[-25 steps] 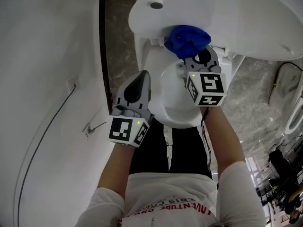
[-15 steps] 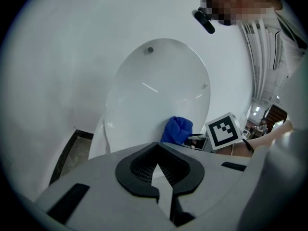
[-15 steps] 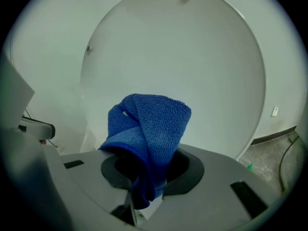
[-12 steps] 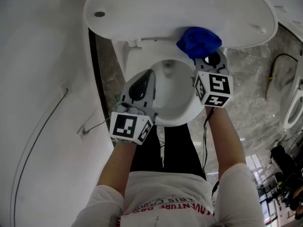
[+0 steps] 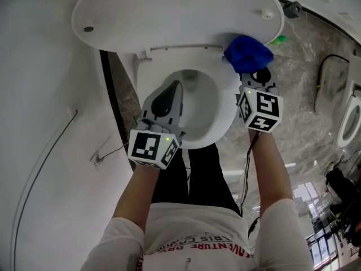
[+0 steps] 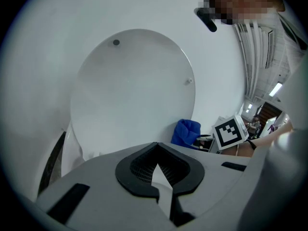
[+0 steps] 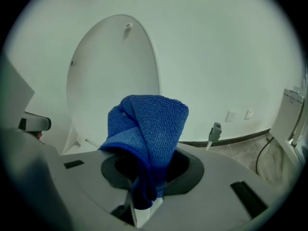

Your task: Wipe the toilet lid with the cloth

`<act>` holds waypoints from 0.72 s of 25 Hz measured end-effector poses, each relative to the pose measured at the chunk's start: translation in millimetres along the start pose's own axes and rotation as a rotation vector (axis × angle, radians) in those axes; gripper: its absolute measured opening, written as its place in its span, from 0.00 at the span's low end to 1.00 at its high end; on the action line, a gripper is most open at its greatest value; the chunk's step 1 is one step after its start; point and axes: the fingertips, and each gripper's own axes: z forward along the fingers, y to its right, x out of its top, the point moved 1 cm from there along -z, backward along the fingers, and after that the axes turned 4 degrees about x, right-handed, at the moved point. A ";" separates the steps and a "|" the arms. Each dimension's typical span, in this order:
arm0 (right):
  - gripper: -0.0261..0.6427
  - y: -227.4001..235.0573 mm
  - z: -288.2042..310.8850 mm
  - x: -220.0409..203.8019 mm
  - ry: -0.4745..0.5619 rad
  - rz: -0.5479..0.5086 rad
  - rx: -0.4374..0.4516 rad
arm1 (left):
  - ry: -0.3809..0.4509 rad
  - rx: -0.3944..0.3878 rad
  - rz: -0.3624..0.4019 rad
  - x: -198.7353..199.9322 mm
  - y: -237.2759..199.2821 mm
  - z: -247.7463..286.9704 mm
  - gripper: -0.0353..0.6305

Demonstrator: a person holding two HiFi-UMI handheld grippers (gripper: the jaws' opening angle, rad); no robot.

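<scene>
The white toilet lid (image 5: 169,16) stands raised behind the open bowl (image 5: 225,117). My right gripper (image 5: 252,75) is shut on a bunched blue cloth (image 5: 247,53), which sits at the lid's lower right edge. In the right gripper view the cloth (image 7: 149,129) hangs from the jaws, with the lid (image 7: 110,76) behind it to the left. My left gripper (image 5: 174,86) hovers over the bowl, shut and holding nothing. In the left gripper view the lid (image 6: 130,90) fills the middle, and the cloth (image 6: 185,132) shows at the lower right beside the right gripper's marker cube (image 6: 228,133).
A white wall with a thin cable (image 5: 51,157) runs along the left. Marble floor (image 5: 304,112) lies to the right, with a looped hose (image 5: 324,78) and another white fixture (image 5: 350,123). Wall sockets (image 7: 231,115) and a valve (image 7: 214,131) sit low on the back wall.
The right gripper has carried the cloth rightward along the lid's lower edge. The left gripper has stayed over the bowl. The head view has shifted, and more of the lid shows.
</scene>
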 end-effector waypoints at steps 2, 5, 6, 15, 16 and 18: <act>0.17 7.4 -9.1 -0.3 -0.002 -0.016 -0.020 | 0.002 -0.002 0.003 1.7 7.1 0.3 0.06; 0.17 6.7 -24.0 2.6 -0.002 -0.099 -0.044 | 0.012 -0.008 0.002 6.1 17.7 -4.3 0.06; 0.17 2.6 -28.7 4.9 0.002 -0.108 -0.032 | 0.015 -0.009 0.001 8.5 20.3 -6.8 0.06; 0.17 -50.9 -80.1 90.7 0.111 0.015 0.103 | 0.088 -0.006 0.032 87.4 23.4 -50.4 0.06; 0.17 -55.9 -87.4 107.8 0.131 0.018 0.111 | 0.107 -0.003 0.040 103.2 22.5 -56.1 0.06; 0.17 -63.6 -103.2 146.0 0.183 0.024 0.128 | 0.159 0.006 0.064 138.9 21.1 -67.6 0.06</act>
